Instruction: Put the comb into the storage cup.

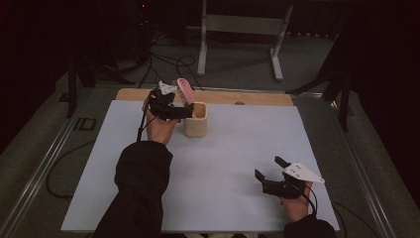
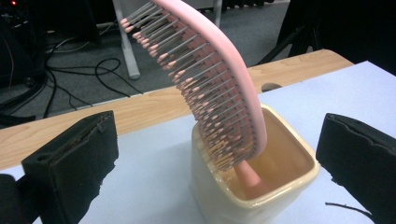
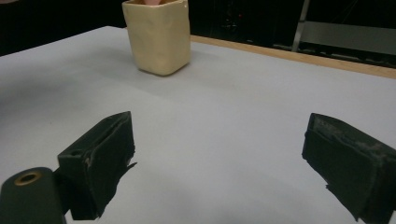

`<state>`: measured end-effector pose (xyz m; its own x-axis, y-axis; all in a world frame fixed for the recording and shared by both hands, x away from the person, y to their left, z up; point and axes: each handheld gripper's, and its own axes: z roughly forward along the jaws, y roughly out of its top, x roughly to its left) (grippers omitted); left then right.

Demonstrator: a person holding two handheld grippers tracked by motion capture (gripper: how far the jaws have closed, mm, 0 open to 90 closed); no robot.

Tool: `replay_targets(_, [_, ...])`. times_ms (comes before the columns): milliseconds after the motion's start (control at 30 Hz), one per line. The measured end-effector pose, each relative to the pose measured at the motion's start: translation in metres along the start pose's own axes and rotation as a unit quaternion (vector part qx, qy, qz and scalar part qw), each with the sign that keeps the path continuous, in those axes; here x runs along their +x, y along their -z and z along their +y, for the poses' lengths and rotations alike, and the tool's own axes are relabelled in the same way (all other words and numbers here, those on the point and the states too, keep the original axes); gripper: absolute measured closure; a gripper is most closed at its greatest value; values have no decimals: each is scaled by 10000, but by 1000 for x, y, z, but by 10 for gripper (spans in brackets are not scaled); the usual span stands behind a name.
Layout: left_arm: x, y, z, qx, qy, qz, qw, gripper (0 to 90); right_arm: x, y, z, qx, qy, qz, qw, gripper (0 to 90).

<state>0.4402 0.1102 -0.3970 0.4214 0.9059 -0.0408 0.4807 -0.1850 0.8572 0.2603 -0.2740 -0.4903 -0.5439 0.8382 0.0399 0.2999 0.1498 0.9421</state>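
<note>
item 1 — pink hairbrush point(image 2: 219, 88): stands handle-down in the cream cup point(image 2: 261, 186), head rising above the rim and leaning toward the far edge, bristles turned to the left in the left gripper view. it rests on the cup's wall and nothing holds it; the lean is likely just where the long head settles against the rim.

item 2 — cream cup: squarish, upright, on the grey worktop point(image 1: 223, 163) near its far edge, left of middle in the high view.

item 3 — left gripper point(image 1: 189, 112): held just beside the cup on its left, raised about to the level of the rim. fingers point(image 2: 74, 158) stand wide apart, one on each side of the cup and brush, touching neither — a pose that would suit either closing on the brush or drawing clear of it; which cannot be told.

item 4 — right gripper point(image 1: 270, 167): low over the worktop's near right, well apart from the cup, fingers point(image 3: 100, 158) spread and empty, apparently idle.

item 5 — wooden strip point(image 1: 257, 97): along the worktop's far edge.
</note>
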Motion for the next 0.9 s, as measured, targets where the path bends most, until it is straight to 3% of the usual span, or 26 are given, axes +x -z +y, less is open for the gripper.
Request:
replay_targets(167, [2, 7, -3, 53, -97, -139, 9998, 0, 0, 0, 0, -7, -6, 8, 10000, 88])
replay_targets(367, [5, 14, -6, -5, -71, -257, 9996, 0, 0, 0, 0, -11, -7, 11, 10000, 88])
replay_targets(667, [8, 32, -15, -37, -296, -334, 9990, 0, 0, 0, 0, -14, -7, 10, 10000, 88])
replay_targets(900, [10, 55, -25, -108, -511, -378, 9979, 0, 1, 0, 0, -10, 4, 18, 10000, 89])
